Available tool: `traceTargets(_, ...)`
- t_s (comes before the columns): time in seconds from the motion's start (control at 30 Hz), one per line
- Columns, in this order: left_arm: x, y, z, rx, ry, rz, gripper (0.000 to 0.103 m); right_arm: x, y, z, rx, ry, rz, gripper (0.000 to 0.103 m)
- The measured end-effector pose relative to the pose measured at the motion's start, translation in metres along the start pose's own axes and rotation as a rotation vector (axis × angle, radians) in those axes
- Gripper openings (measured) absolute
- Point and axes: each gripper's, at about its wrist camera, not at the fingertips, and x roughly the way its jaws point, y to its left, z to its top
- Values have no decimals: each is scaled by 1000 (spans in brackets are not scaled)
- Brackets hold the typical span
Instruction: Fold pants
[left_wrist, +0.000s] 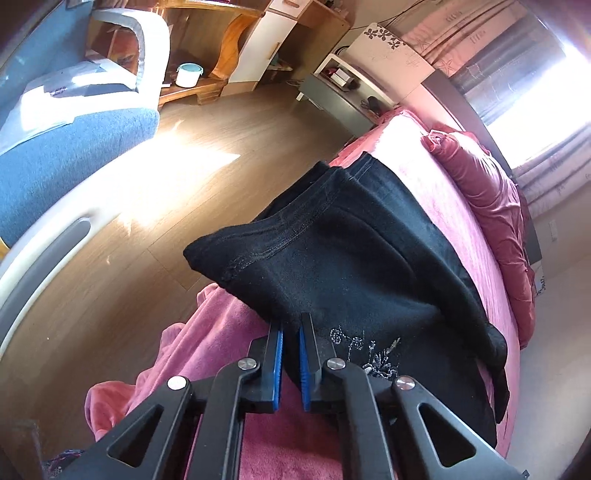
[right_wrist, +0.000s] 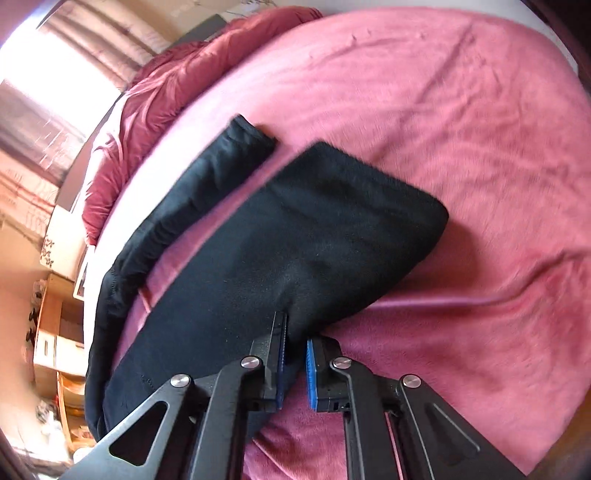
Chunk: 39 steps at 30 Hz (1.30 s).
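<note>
Two grippers (left_wrist: 291, 332) (right_wrist: 297, 332), one black pants (left_wrist: 343, 251) (right_wrist: 295, 236)

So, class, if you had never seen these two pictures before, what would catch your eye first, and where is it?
The black pants stand out first, spread dark across the pink blanket on the bed. Next come the blue-padded grippers at the bottom of each view: the left gripper and the right gripper are each shut on the pants' near edge. A silvery embroidered pattern glints beside the left gripper.
</note>
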Motion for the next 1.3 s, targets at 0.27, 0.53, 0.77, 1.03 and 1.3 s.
traceTargets(0.27, -53, -3, -23, 55, -19, -47, 6, -40, -6, 4, -63, -56, -16, 8)
traceTargets(0.53, -76, 17, -68, 65, 38, -41, 6, -72, -58, -8, -39, -56, -93, 8)
traceTargets(0.77, -75, 29, -104, 90, 106, 17, 7, -64, -89, -28, -4, -15, -170, 8)
traceTargets(1.03, -95, 31, -95, 109, 72, 68, 27, -66, -84, -24, -48, -18, -247, 47)
traceTargets(1.3, -113, 22, -36, 124, -55, 60, 33, -105, -48, -26, -168, -182, -339, 57)
